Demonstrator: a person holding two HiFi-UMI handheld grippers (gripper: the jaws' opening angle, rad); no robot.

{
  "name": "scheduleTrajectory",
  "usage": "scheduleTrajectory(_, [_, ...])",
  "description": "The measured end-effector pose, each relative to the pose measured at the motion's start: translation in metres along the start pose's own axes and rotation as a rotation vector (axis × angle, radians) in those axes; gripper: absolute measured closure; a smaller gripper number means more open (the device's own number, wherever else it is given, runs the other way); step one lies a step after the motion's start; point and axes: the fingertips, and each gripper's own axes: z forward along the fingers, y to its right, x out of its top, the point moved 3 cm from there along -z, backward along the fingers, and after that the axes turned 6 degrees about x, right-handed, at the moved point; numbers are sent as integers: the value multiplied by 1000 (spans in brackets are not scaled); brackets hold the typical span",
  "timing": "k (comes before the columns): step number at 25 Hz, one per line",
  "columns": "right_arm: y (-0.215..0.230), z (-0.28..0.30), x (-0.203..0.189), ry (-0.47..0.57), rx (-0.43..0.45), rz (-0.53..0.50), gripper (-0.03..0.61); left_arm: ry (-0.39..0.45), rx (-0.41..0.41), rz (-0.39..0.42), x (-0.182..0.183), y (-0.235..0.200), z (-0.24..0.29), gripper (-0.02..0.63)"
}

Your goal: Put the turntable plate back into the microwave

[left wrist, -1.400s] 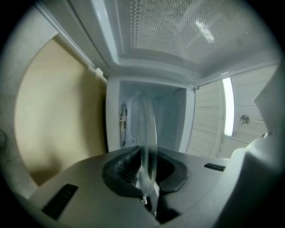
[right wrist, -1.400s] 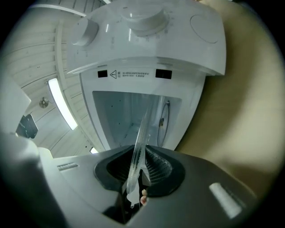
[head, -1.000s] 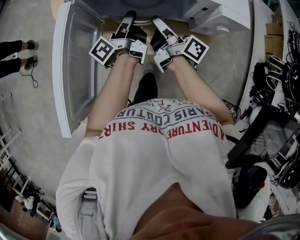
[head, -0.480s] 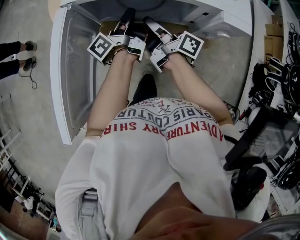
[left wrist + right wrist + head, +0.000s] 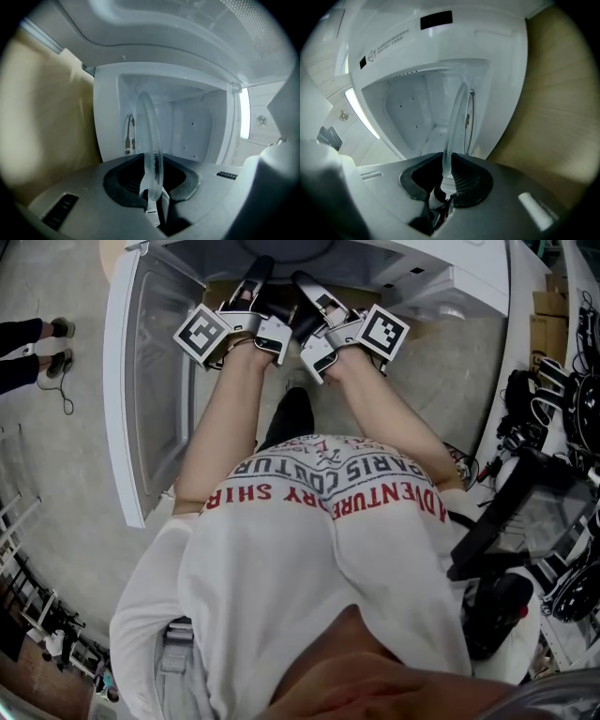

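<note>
While microwave door [image 5: 141, 381] stands open, grey floor [image 5: 75, 484], tangled cables [image 5: 562, 399]

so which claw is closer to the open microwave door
Left. The left claw, jaws opening with the plate between them, is on the side of the door. The right claw, clamped on the plate, lies beyond the left one, farther from the door.

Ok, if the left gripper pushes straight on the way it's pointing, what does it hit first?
The turntable plate already stands between the left gripper's opening jaws. Past that, the line runs into the open microwave, so its rear wall probably comes first; depth is unclear.
</note>
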Motion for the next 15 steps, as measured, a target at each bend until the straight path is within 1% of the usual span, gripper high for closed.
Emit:
scheduleTrajectory(3, [1,-1,0,5,1,12,526,-4,0,12,-1,-1,-4,558])
scheduleTrajectory(6, [1,-3,3,24,11,17,526,-36,9,33,-5,2,-4,558])
scheduleTrajectory(12, [1,-5,3,44,15,34,526,-57,-16,20,-12,5,-15,558])
scheduleTrajectory(15, [2,-6,7,58,16,34,526,-57,-8,33,-17,4,-23,558])
